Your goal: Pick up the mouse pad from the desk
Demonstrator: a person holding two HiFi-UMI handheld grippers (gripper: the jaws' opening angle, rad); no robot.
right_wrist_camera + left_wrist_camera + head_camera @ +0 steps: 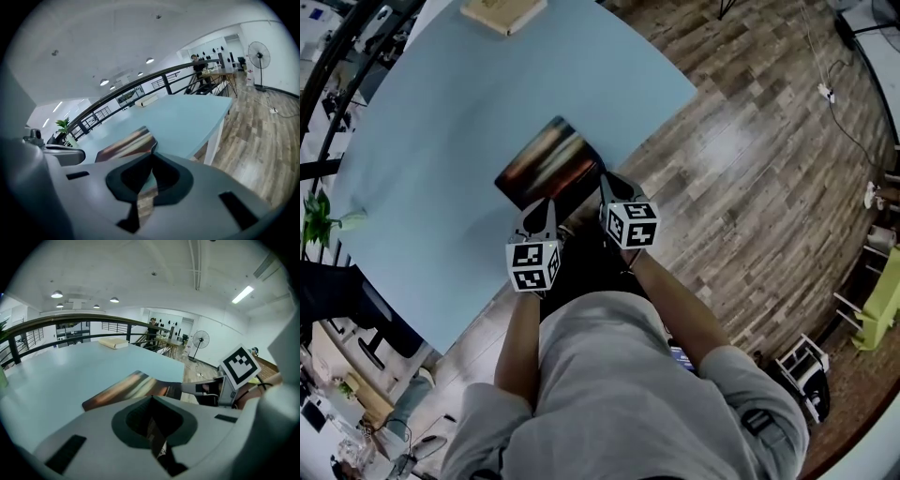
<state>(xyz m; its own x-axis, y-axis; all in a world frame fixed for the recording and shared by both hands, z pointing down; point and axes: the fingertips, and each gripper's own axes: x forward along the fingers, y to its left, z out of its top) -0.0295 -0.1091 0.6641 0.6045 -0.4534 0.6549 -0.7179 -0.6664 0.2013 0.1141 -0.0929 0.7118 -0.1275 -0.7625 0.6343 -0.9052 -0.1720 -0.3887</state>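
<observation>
The mouse pad, dark with orange and brown streaks, sits near the front edge of the light blue desk. Both grippers hold its near edge. My left gripper is at the pad's near left part, jaws together with the pad's thin edge running in between them. My right gripper is shut on the near right corner; the pad runs into the closed slit of that gripper. In the left gripper view the right gripper shows clamped on the pad's corner.
A flat cream box lies at the desk's far edge. A green plant stands at the desk's left side by a dark railing. Wooden floor lies to the right, with cables and a fan further off.
</observation>
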